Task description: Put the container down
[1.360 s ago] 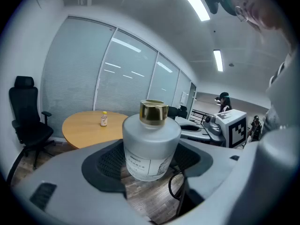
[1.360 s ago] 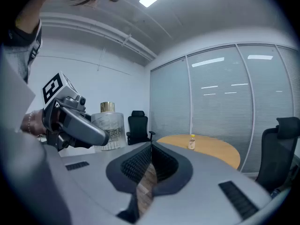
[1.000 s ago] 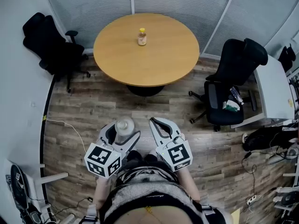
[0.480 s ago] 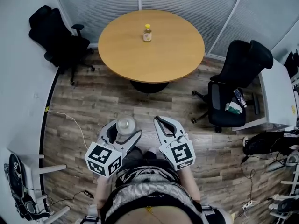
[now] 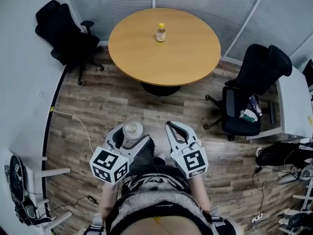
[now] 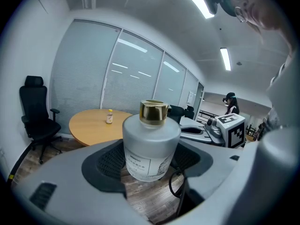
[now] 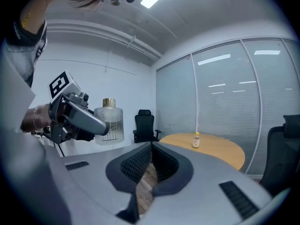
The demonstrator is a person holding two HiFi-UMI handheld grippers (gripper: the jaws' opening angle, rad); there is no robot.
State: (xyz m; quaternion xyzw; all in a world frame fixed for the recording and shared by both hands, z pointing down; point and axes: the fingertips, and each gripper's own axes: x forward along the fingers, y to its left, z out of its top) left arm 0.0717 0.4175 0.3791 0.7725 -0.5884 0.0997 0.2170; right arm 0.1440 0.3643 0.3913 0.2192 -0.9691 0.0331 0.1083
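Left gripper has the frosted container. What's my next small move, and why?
Probably step forward toward the round table, with the left gripper shut on the container. The container hangs above wooden floor, and the table lies well ahead, likely beyond reach from here. Its near side looks free: only a small yellow-capped bottle stands toward the far edge.

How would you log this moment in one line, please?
left gripper: holds bottle | right gripper: shut, empty | table: ahead
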